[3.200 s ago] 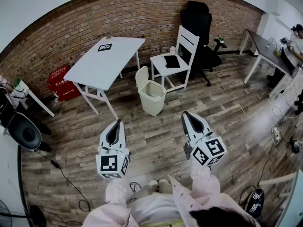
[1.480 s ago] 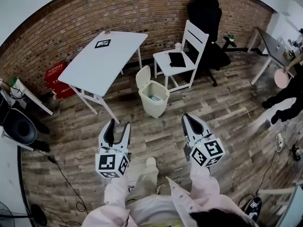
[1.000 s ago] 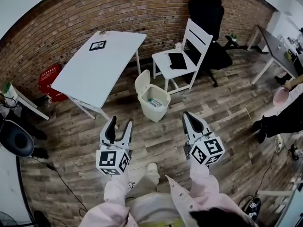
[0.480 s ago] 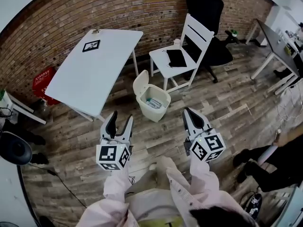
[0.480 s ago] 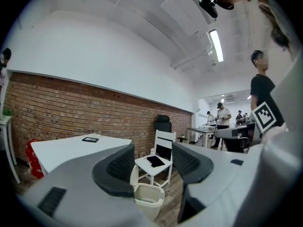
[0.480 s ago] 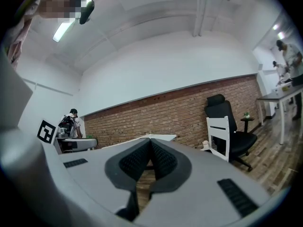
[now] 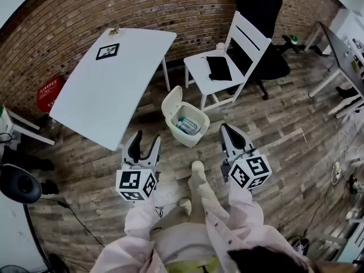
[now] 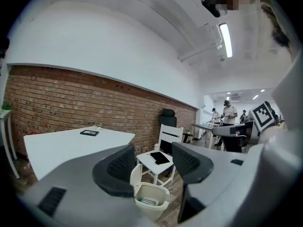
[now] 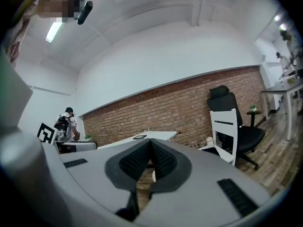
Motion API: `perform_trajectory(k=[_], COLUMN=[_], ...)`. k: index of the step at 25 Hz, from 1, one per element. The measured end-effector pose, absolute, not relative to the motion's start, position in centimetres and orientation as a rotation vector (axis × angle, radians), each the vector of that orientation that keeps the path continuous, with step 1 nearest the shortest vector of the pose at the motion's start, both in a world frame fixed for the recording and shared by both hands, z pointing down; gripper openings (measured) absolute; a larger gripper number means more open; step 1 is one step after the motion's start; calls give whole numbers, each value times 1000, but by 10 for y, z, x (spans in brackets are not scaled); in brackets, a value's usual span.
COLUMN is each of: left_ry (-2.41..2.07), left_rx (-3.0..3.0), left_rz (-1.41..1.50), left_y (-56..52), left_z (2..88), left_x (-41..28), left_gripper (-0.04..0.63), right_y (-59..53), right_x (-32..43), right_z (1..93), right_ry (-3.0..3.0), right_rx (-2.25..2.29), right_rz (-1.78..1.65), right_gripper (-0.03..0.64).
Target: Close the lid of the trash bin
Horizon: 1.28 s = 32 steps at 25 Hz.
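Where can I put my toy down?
The table is almost all bare, up to the card at its far corner. The floor right of the bin is bare too. It's tight where bin, table and chair crowd together.

No word, number or brand can be read anywhere. The only signs are black-and-white square code markers: they stand on the visible faces of the cube [image 7: 135,185] on the left gripper [image 7: 145,142] and of the matching cube [image 7: 251,172] on the right gripper [image 7: 227,131], and on a dark-framed card [image 7: 107,51] lying near the far corner of the white table [image 7: 99,98]. The red box [image 7: 49,92] on the floor past the table's left edge carries pale print, and a packet [image 7: 187,125] inside the trash bin [image 7: 191,140] has a label, but both are too small to make out.
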<state>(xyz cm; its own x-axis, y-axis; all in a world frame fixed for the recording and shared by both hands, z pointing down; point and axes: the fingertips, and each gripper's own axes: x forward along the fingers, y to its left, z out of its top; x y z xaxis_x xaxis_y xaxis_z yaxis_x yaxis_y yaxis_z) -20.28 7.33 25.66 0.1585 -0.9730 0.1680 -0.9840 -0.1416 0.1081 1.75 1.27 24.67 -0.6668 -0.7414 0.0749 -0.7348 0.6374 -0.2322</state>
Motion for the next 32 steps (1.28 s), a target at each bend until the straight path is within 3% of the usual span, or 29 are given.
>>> perform_trajectory(k=[17,32], left_ry=[-1945,-1904], left_rx=[2049,2014], left_rz=[120,232], left_y=[-70,-130], left_z=[291,325], left_x=[-214,-222], left_gripper=[238,238], right_y=[-155,-214], right_x=[-7,-21], right_z=[278,315], right_ry=[2941,2988], right_rx=[-1081,-1058], right_rz=[-539,-631], right_gripper=[3,3])
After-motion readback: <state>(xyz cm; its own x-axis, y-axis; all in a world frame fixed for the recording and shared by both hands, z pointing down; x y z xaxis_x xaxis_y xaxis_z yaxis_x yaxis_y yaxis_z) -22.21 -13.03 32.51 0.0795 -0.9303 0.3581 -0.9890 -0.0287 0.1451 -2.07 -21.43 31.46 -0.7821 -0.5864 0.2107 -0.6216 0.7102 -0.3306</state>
